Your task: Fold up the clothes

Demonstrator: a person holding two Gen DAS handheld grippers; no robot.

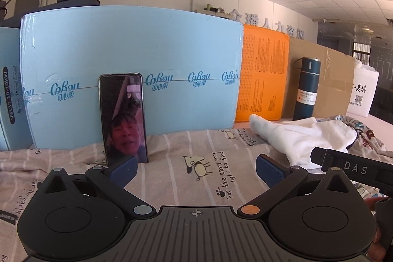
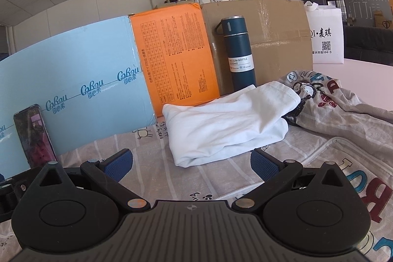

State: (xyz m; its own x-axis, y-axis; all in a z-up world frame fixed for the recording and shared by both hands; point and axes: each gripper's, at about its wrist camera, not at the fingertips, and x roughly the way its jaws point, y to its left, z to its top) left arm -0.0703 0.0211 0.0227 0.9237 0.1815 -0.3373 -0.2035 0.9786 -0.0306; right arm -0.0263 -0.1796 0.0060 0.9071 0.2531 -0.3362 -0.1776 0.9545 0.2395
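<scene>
The white garment (image 2: 228, 122) lies loosely folded into a soft, thick bundle on the striped cartoon-print sheet (image 2: 157, 173), plain cotton with a stitched hem showing at its upper right end. Its long axis runs from near left to far right, the hemmed end pointing toward the far right where it rests against a crumpled grey printed garment (image 2: 326, 102) with cartoon figures and big letters. That makes two pieces of clothing in the pile; whether more hides beneath them I cannot tell from here.

Along the far edge stand several boxes: one large light-blue carton (image 1: 130, 65) with a second blue one partly visible at far left, one orange box (image 2: 174, 53) and one brown cardboard box (image 2: 277, 33). One dark teal vacuum bottle (image 2: 237, 50) stands upright in front of the cardboard, just behind the white bundle. One white paper bag (image 2: 325, 36) sits at the far right. One phone (image 1: 122, 117) leans upright against the blue carton, screen lit.

The left gripper (image 1: 196, 170) hovers low over the sheet, its blue-padded jaws spread wide with nothing between them, the phone just beyond its left finger. The right gripper (image 2: 191, 163) is likewise spread apart and empty, its jaws on either side of the near edge of the white garment.
</scene>
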